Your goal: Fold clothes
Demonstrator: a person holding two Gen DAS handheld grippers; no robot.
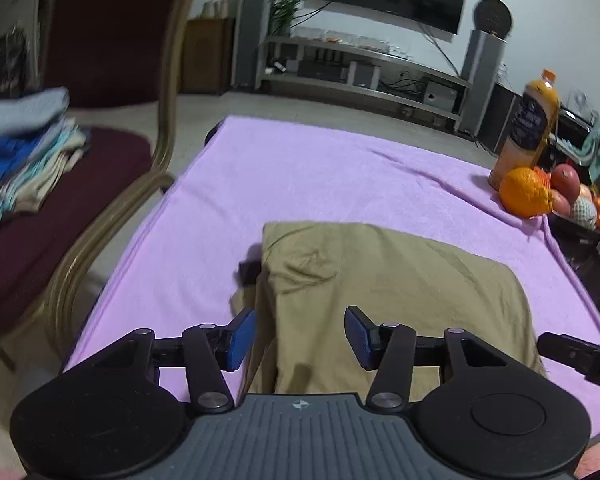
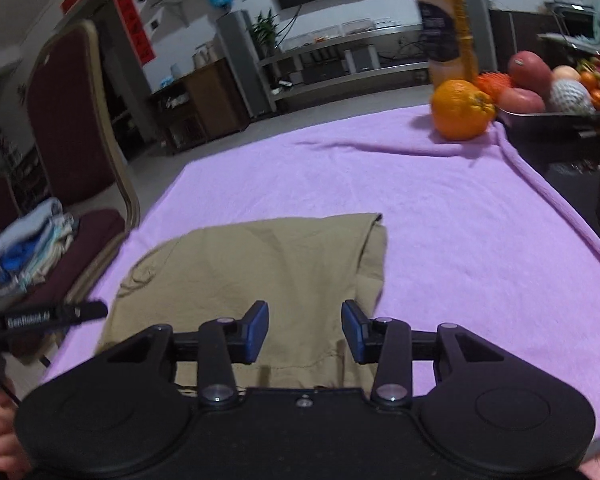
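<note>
A folded khaki garment (image 1: 384, 292) lies on the purple towel (image 1: 300, 176) that covers the table. My left gripper (image 1: 300, 338) hovers over the garment's near left part, open, its blue pads apart with no cloth pinched between them. In the right wrist view the same khaki garment (image 2: 260, 272) sits left of centre on the purple towel (image 2: 440, 216). My right gripper (image 2: 305, 332) is open above the garment's near right edge, holding nothing. The tip of the right gripper shows at the right edge of the left wrist view.
A maroon chair (image 1: 60, 184) left of the table carries a stack of folded clothes (image 1: 24, 152). At the far right corner stand an orange (image 1: 524, 192), a juice bottle (image 1: 532, 120) and a tray of fruit (image 2: 556, 92). A TV stand (image 1: 364, 68) lines the back wall.
</note>
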